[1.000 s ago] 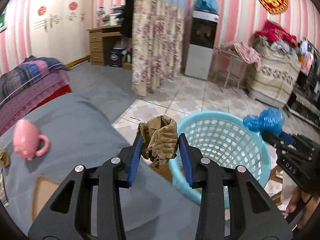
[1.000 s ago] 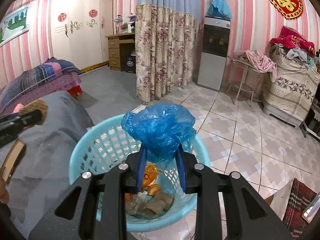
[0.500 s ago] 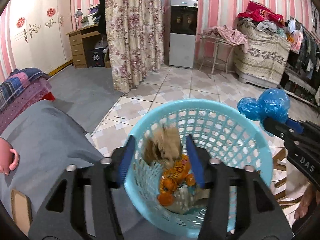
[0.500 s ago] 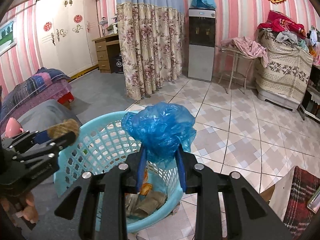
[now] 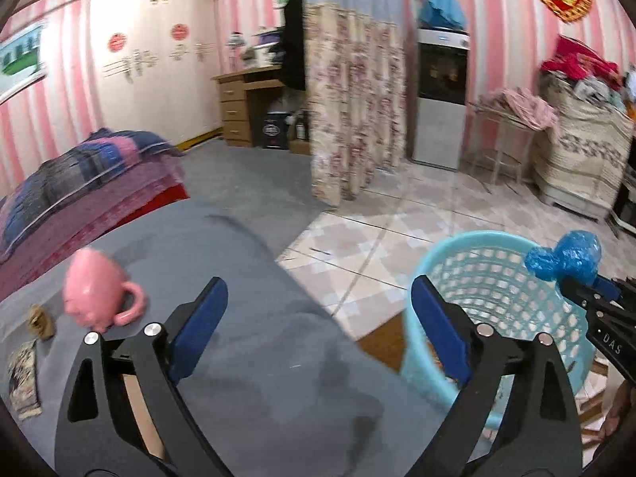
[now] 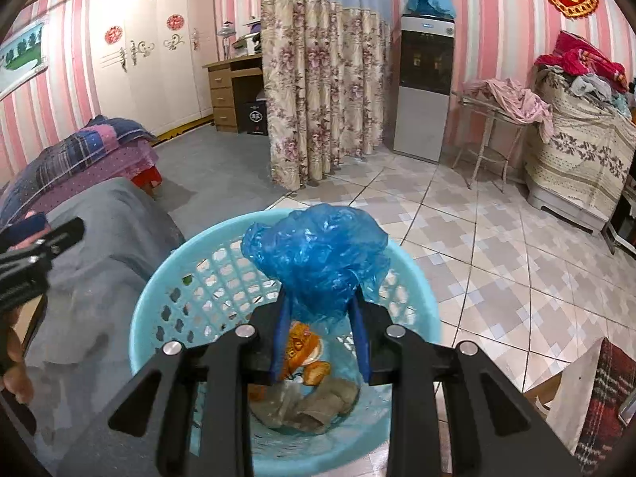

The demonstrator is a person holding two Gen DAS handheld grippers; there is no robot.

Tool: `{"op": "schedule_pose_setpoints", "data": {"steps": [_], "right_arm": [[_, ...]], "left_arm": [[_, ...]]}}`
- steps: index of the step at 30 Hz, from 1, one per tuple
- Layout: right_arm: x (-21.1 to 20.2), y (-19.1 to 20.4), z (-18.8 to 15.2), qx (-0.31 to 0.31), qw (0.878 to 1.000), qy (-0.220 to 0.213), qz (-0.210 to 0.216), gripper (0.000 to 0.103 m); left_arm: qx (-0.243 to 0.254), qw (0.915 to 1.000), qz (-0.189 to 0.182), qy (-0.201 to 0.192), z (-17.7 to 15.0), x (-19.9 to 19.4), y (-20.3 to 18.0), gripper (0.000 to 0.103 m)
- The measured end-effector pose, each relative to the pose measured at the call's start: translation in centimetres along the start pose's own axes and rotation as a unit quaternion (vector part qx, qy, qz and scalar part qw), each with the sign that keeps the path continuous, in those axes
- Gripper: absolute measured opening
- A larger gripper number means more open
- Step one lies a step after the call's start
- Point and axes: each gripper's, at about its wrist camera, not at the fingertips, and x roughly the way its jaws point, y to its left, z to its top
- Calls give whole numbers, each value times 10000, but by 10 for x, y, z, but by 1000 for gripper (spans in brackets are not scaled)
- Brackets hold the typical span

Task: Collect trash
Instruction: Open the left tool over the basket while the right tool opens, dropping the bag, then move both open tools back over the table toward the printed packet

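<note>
Left wrist view: your left gripper (image 5: 314,318) has just been opening; jaws now wide w/ nothing between them, over the grey cover (image 5: 254,318) beside the basket (image 5: 489,238). Still left on the cover, I'd say: small brown scrap (image 5: 39,320) and a flat wrapper (image 5: 24,381) near the pink mug (image 5: 97,294).

Right wrist view: your right gripper (image 6: 320,334) is clamped narrow on the blue plastic bag (image 6: 318,258), held right over the basket, not dropped yet. Inside already: orange packet (image 6: 304,348) and brownish crumpled bits (image 6: 314,405). Roughly mid-task.
</note>
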Motion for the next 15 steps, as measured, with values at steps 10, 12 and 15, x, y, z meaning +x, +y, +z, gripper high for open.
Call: {"op": "schedule_pose_setpoints", "data": {"steps": [10, 12, 15], "right_arm": [[5, 19, -1, -18, 10000, -31, -51, 57], [4, 19, -2, -4, 9999, -104, 4, 74], [6, 22, -1, -53, 10000, -64, -46, 81]], "left_arm": [[-332, 9994, -13, 20, -3, -8, 24, 91], [-313, 9995, -32, 32, -6, -8, 22, 91], [-282, 9996, -48, 59, -8, -7, 19, 91]]}}
